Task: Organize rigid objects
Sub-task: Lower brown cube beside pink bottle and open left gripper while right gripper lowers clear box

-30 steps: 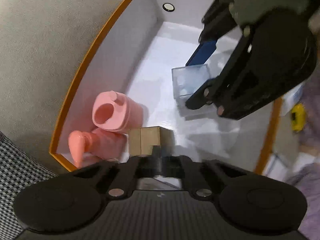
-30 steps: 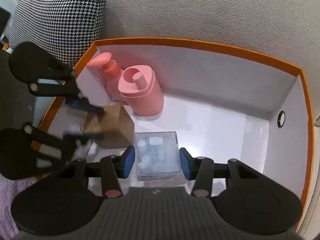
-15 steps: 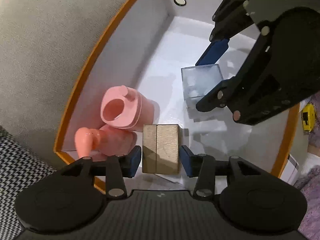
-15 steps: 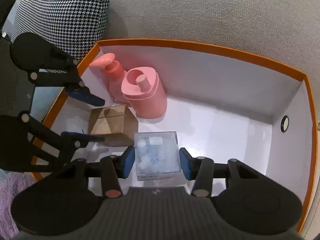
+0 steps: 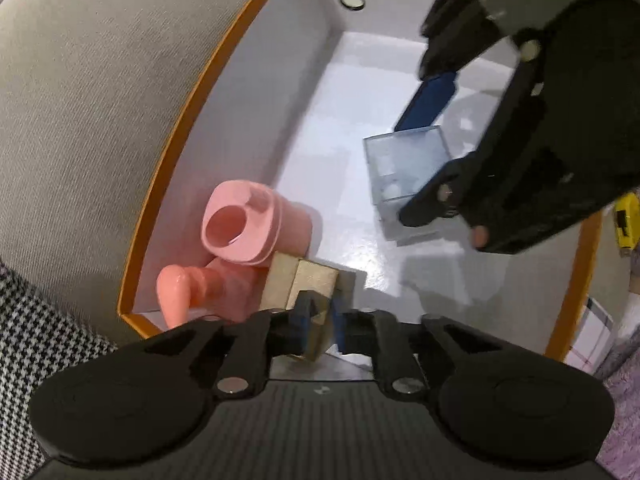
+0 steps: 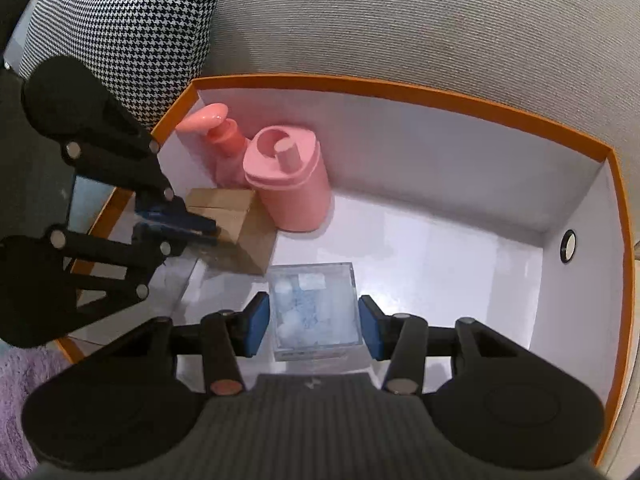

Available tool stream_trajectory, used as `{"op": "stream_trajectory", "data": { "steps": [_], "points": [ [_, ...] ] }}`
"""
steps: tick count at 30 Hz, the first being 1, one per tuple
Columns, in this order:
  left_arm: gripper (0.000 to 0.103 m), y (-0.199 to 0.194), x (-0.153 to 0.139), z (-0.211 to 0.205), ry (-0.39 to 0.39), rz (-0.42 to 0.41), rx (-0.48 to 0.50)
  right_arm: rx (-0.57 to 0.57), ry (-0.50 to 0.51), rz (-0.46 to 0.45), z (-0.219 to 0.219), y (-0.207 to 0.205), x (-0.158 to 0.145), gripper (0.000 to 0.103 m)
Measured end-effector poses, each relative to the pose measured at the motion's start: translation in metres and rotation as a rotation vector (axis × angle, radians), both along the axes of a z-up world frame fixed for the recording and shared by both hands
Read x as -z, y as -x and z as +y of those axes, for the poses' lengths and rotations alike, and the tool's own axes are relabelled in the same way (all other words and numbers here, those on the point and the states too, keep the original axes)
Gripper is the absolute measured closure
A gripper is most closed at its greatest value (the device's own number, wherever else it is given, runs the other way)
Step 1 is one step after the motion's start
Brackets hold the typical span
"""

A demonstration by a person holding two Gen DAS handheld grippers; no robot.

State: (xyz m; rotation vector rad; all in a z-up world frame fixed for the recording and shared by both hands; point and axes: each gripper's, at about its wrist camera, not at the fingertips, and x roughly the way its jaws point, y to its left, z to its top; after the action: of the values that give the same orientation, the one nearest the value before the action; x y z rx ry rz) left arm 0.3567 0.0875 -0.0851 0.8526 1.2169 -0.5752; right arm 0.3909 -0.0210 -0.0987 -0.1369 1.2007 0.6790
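Left wrist view
bin (image 5: 168, 184): 1, white inside, orange rim, smooth card-like walls, 1 round metal eyelet in the far wall.
pink items: 2 glossy plastic; tub (image 5: 248, 226) oval-topped, upright by the left wall; pump bottle (image 5: 188, 292) in the near left corner, touching the tub.
brown box (image 5: 316, 280): 1, matte cardboard, blocky, tilted, on the bin floor just beside the pink items.
left gripper (image 5: 320, 320): black frame, blue pads, jaws closing, a corner of the brown box between them; frame is blurred, contact looked made.
clear box (image 5: 408, 164): 1, see-through cube, mid-floor, between the right gripper's fingers.
sofa (image 5: 80, 100): grey woven fabric outside the bin.

Right wrist view
right gripper (image 6: 314, 322): black, 2 blue pads, partly spread, one pad at each side of the clear box (image 6: 314, 308); whether they pressed on it I could not tell.
clear box contents: pale blue and white bits, blurred.
brown box (image 6: 240, 220): near the left wall, the left gripper (image 6: 188, 224) on its near edge.
tub (image 6: 288, 184), pump bottle (image 6: 220, 140): back left corner, touching.
pillow (image 6: 120, 40): 1, black-white houndstooth, behind the bin (image 6: 400, 100) on the sofa.
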Motion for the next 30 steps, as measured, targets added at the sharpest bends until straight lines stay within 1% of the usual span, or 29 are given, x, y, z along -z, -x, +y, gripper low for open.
{"op": "stream_trajectory", "data": {
  "steps": [4,6,8,12,15,16,18,21,23,25,27,30],
  "points": [
    [0.084,-0.001,0.001,0.002,-0.042,0.002,0.007,0.013,-0.003,0.014,0.001,-0.001,-0.001,0.053],
    [0.083,-0.001,0.0,0.005,-0.041,0.001,-0.009,0.045,0.002,0.026,0.003,-0.005,0.001,0.053],
    [0.083,-0.004,-0.004,0.01,0.0,0.002,-0.049,0.086,-0.017,0.054,0.006,-0.01,0.004,0.055],
    [0.082,-0.006,-0.015,0.023,0.08,-0.001,-0.123,0.186,-0.053,0.107,0.014,-0.02,0.014,0.055],
    [0.077,-0.002,-0.022,0.031,0.13,-0.003,-0.17,0.242,-0.054,0.118,0.021,-0.026,0.02,0.055],
    [0.074,-0.001,-0.023,0.033,0.138,-0.005,-0.181,0.256,-0.056,0.119,0.022,-0.027,0.022,0.055],
    [0.072,0.002,-0.026,0.037,0.149,-0.017,-0.195,0.287,-0.064,0.129,0.024,-0.031,0.025,0.055],
    [0.067,0.007,-0.031,0.041,0.184,-0.026,-0.212,0.315,-0.086,0.172,0.027,-0.036,0.031,0.055],
    [0.065,0.007,-0.033,0.045,0.204,-0.024,-0.219,0.311,-0.076,0.16,0.032,-0.037,0.03,0.055],
    [0.065,0.011,-0.036,0.044,0.206,-0.03,-0.22,0.296,-0.067,0.143,0.038,-0.037,0.028,0.055],
    [0.065,0.013,-0.037,0.045,0.209,-0.036,-0.223,0.272,-0.064,0.15,0.042,-0.037,0.028,0.053],
    [0.065,0.012,-0.03,0.042,0.221,-0.04,-0.226,0.242,-0.067,0.156,0.046,-0.036,0.028,0.052]
  ]
}}
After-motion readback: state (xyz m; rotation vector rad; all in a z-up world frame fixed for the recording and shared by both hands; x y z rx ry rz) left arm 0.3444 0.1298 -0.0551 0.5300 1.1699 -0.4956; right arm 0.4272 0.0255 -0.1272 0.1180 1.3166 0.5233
